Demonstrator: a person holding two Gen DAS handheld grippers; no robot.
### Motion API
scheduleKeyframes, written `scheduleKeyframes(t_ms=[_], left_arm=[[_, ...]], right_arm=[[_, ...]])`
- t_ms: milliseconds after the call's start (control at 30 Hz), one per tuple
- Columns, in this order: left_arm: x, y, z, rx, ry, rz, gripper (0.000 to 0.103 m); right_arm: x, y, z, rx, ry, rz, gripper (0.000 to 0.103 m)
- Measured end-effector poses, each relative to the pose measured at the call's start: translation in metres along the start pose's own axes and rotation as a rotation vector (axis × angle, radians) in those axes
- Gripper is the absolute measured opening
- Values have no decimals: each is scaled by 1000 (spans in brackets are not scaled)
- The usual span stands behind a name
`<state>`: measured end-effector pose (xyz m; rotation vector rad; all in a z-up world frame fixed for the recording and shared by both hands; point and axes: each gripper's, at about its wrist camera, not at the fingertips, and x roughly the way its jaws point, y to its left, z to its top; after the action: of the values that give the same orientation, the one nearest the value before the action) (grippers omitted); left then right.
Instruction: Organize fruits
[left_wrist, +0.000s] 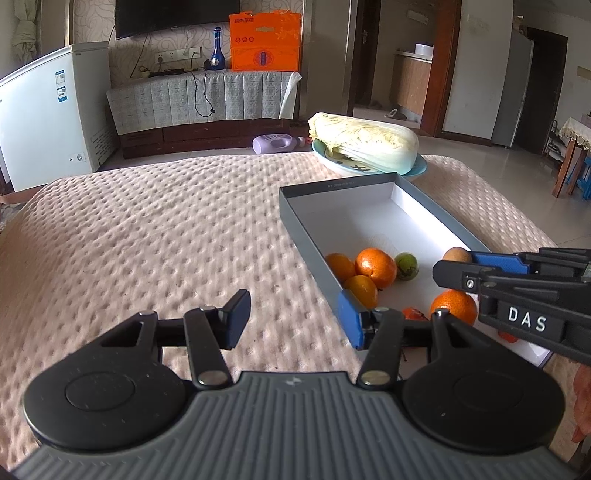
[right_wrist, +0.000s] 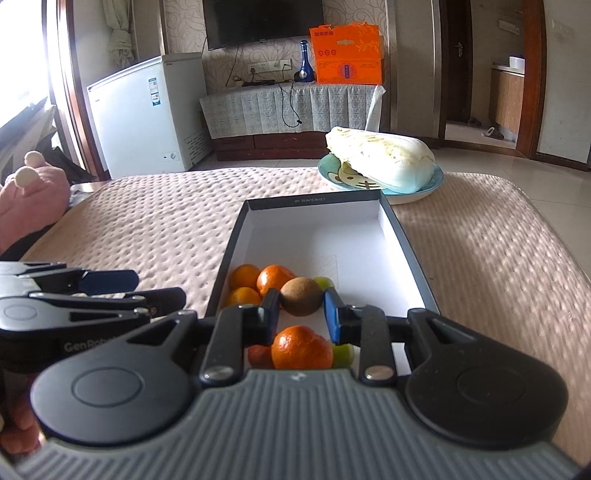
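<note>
Right claw (right_wrist: 301, 314) holds kiwi (right_wrist: 301, 296) over box (right_wrist: 400, 236); soft, bruises easily, grip mid-body lightly. Left claw (left_wrist: 293, 319) wide, empty.

Behind the tabletop (right_wrist: 147, 221) with its pink dimpled cover, a white chest freezer (right_wrist: 147, 110) stands left of a low cloth-covered cabinet (right_wrist: 280, 110) carrying an orange box (right_wrist: 347, 55) and blue bottle (right_wrist: 305, 62), under a dark television (right_wrist: 262, 20) on patterned wallpaper, with pale glossy floor tiles (right_wrist: 480, 151).

You see a brown kiwi (right_wrist: 301, 301) held above the grey box's (right_wrist: 397, 225) near end. Three oranges (right_wrist: 277, 278) cluster at its left wall. Another orange (right_wrist: 301, 349) lies nearest you, with green fruits (right_wrist: 343, 354) beside it.
</note>
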<state>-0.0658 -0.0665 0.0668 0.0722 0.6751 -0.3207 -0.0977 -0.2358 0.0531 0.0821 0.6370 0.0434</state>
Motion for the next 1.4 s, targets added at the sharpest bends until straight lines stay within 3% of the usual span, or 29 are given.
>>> scheduleKeyframes(t_ms=[100,167,333,400,567,733,833,933,1067,1233,1400], left_arm=[[3,2,-1,-7,9,9,59],[4,5,-1,-22,15,10,59],[3,10,0,-49,0,17,61],[-4,14,5,-84,-18,19,80],[-30,14,16,-105,-31,137,97],[-63,14,18,-150,-72,207,101],[-85,2,15,-99,-120,272,101],[-109,-9,9,-104,-167,259,102],[-140,-28,-6,-155,-219,238,101],[-153,-50,-29,-190,-112,169,101],[-144,-75,-48,-161,-59,237,101]], right_arm=[[-2,0,0,10,-16,-14,30],[-3,-1,1,19,-22,-19,41],[-9,-3,2,16,-49,-16,42],[-13,-6,1,6,-55,-15,42],[-42,-22,-5,50,-51,-33,42],[-86,-34,-21,60,-56,-81,46],[-113,-43,-38,131,-25,-108,56],[-127,-45,-53,183,51,-95,56],[-138,-31,-70,95,122,-81,56],[-135,-30,-80,31,154,-78,56],[-127,-39,-84,45,187,-84,56]])
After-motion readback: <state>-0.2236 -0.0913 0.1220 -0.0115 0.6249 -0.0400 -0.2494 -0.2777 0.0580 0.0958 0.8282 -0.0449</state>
